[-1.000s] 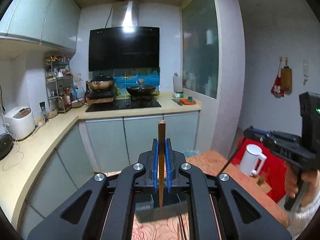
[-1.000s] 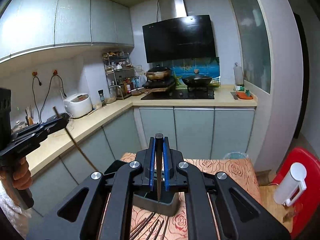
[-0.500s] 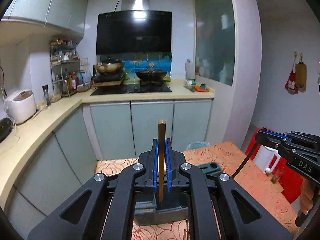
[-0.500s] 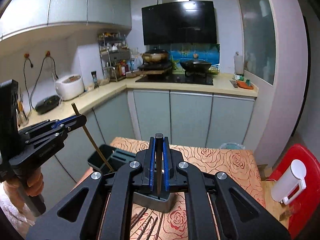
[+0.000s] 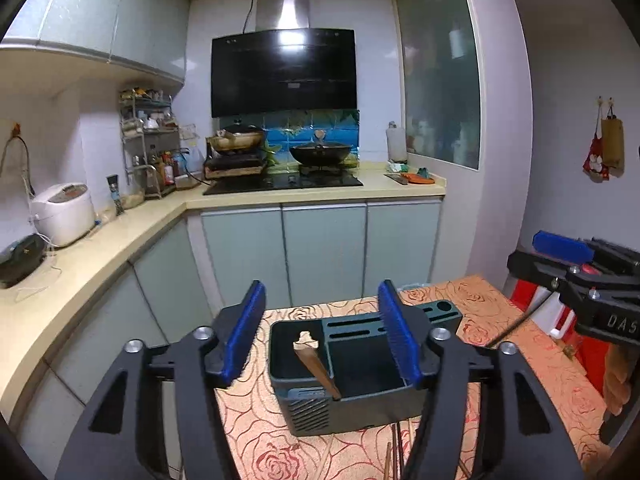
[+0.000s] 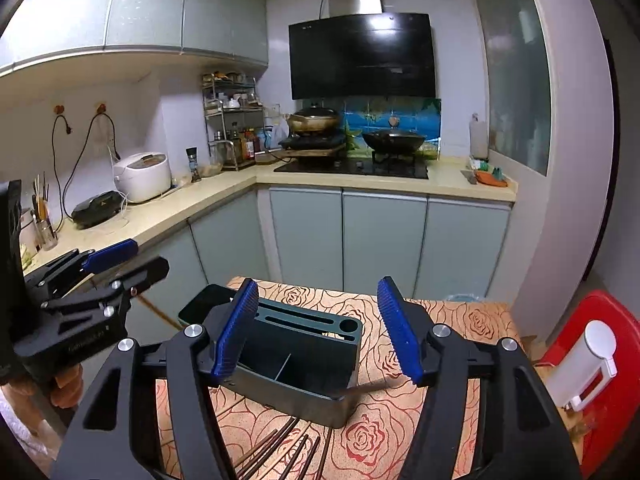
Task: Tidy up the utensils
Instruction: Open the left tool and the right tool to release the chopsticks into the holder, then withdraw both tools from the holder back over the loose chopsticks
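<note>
A dark green utensil holder point(image 5: 352, 376) stands on the rose-patterned tablecloth point(image 5: 256, 432); it also shows in the right wrist view point(image 6: 304, 364). My left gripper point(image 5: 322, 336) is open just above it. A brown chopstick point(image 5: 316, 366) leans inside the holder's left compartment. My right gripper point(image 6: 318, 330) is open over the holder. A dark chopstick point(image 6: 368, 389) rests across the holder's right rim. Several dark chopsticks point(image 6: 276, 454) lie on the cloth in front of the holder.
A white jug point(image 6: 588, 364) sits on a red stool point(image 6: 616, 400) to the right of the table. Kitchen counter point(image 5: 80, 256) and cabinets point(image 5: 324, 252) lie behind and left. The table's far edge is close behind the holder.
Both grippers have opened and let go of their chopsticks. The brown one now leans in the holder; the dark one lies on its rim. Both grippers moved closer to the holder.
</note>
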A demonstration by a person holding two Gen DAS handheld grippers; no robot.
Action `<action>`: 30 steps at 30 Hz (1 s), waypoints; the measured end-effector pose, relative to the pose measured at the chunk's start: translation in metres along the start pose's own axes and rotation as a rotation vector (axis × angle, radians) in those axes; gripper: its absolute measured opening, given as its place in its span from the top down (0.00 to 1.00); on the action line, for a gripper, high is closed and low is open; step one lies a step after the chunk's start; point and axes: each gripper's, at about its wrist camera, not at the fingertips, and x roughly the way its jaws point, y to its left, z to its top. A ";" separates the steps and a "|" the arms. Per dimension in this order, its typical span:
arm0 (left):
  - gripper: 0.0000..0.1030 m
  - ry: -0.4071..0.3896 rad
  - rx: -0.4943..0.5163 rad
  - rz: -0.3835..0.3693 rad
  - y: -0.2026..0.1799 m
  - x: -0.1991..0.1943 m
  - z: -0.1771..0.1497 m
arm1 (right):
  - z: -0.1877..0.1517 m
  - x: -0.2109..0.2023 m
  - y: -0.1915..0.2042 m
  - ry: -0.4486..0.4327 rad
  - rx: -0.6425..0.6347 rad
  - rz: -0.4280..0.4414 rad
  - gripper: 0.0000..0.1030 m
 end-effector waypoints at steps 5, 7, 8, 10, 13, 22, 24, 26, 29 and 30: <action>0.32 -0.023 0.019 0.039 -0.007 -0.020 -0.014 | -0.004 -0.014 0.004 -0.017 -0.025 0.012 0.42; 0.31 -0.023 0.029 0.065 -0.010 -0.026 -0.021 | -0.007 -0.020 0.004 -0.019 -0.021 0.021 0.42; 0.30 -0.021 0.035 0.074 -0.011 -0.028 -0.023 | -0.010 -0.023 0.004 -0.021 -0.018 0.026 0.42; 0.30 -0.015 0.038 0.091 -0.012 -0.033 -0.031 | -0.015 -0.030 0.003 -0.022 -0.013 0.032 0.42; 0.29 -0.006 0.030 0.112 -0.011 -0.042 -0.041 | -0.026 -0.039 -0.001 -0.021 -0.001 0.047 0.42; 0.29 0.062 -0.014 0.135 -0.012 -0.060 -0.080 | -0.071 -0.062 0.001 -0.005 0.010 0.050 0.42; 0.29 0.077 -0.021 0.146 -0.013 -0.062 -0.088 | -0.081 -0.066 0.003 -0.003 0.003 0.043 0.42; 0.29 0.094 -0.031 0.154 -0.014 -0.064 -0.098 | -0.092 -0.070 0.005 0.003 -0.001 0.038 0.42; 0.29 0.123 -0.064 0.146 -0.016 -0.067 -0.113 | -0.108 -0.073 0.007 0.020 0.001 0.034 0.42; 0.29 0.132 -0.070 0.142 -0.017 -0.067 -0.117 | -0.113 -0.073 0.006 0.026 0.002 0.032 0.42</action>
